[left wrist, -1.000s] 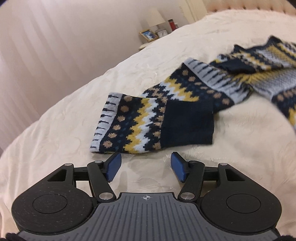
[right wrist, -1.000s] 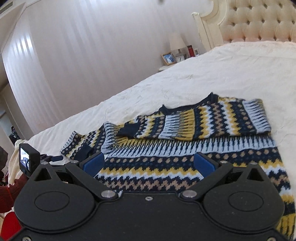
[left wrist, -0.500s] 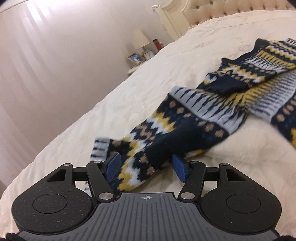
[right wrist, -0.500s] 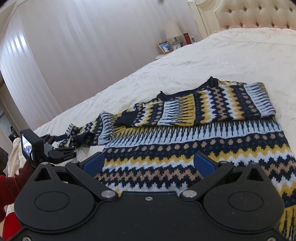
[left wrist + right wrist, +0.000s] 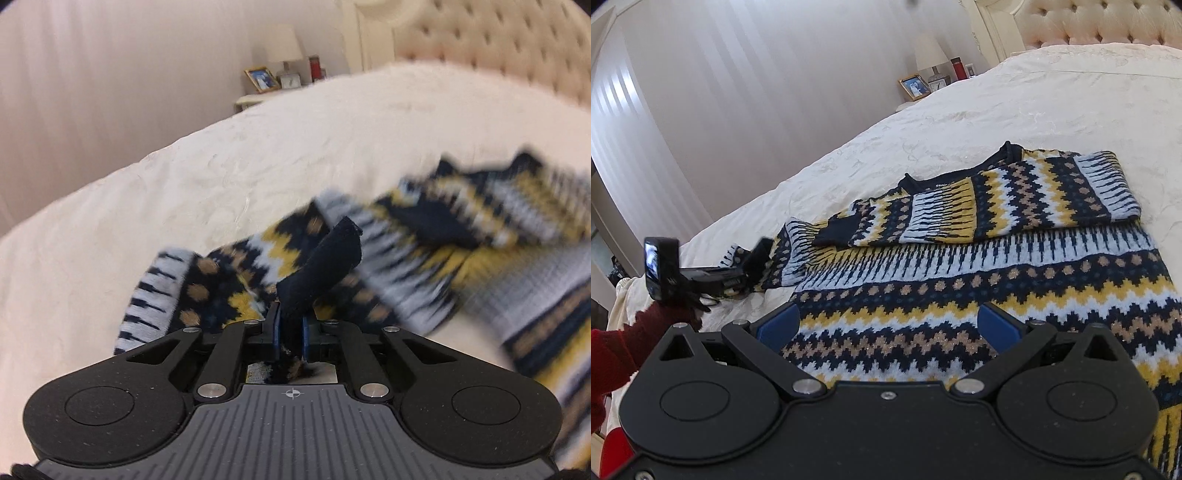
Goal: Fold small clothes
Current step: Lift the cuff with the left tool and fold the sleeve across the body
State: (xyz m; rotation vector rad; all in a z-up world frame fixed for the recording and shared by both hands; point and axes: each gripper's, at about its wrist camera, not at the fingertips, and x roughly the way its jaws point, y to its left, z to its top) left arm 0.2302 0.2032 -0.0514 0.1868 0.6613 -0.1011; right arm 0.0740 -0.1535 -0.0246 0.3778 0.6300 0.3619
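Observation:
A navy, yellow and white patterned sweater [image 5: 979, 280] lies flat on the cream bedspread [image 5: 1015, 110], one sleeve folded across its chest. Its other sleeve [image 5: 229, 280] stretches out toward the bed's left edge. My left gripper [image 5: 290, 330] is shut on the navy cuff [image 5: 325, 266] of that sleeve, which stands up between the blue pads, lifted off the bed. The right wrist view shows that left gripper [image 5: 753, 266] at the far left, held by a hand in a red sleeve [image 5: 635, 332]. My right gripper [image 5: 886, 325] hovers open over the sweater's lower body, nothing between its fingers.
A tufted headboard [image 5: 1100, 22] rises at the far end of the bed. A nightstand [image 5: 912, 101] beside it carries a lamp, a photo frame and a red bottle. Pale striped wall runs along the left side.
My left gripper moved forward over the sleeve end and shut on its navy cuff, then lifted it. The right gripper stayed open above the sweater body.

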